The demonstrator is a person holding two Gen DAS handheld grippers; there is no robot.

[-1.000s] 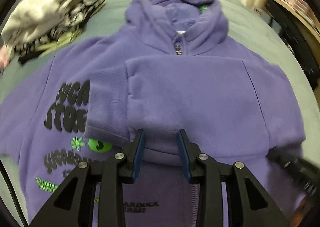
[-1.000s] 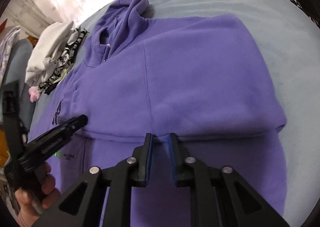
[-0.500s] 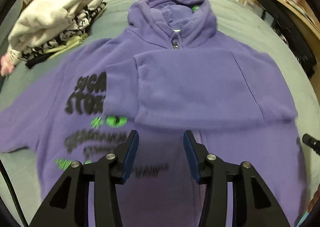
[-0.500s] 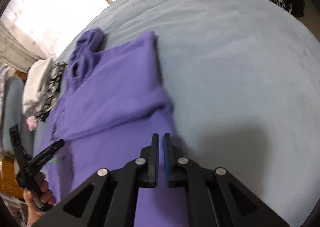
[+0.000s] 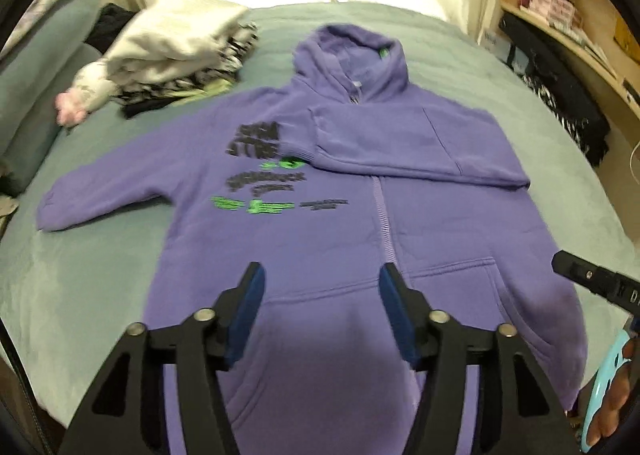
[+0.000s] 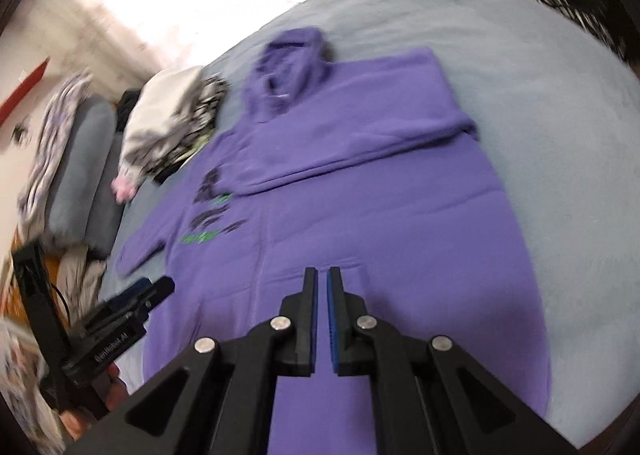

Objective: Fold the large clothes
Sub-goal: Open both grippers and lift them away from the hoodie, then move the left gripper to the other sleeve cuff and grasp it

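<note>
Hoodie (image 5: 320,223) flat on bed (image 5: 100,279), one sleeve folded across chest, unfolded sleeve (image 5: 108,191) runs out left, nearer left gripper (image 5: 322,283) (jaws opening, empty); right gripper (image 6: 322,283) closed, empty.

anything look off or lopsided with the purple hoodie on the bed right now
Only that the fold is half done. On the purple hoodie, one sleeve lies folded across the chest while the other sleeve is spread out on the bed. No damage or spill shows.

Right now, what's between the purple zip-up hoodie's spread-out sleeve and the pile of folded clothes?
Only bare grey-green bedcover between sleeve and pile, seen in the left wrist view.
</note>
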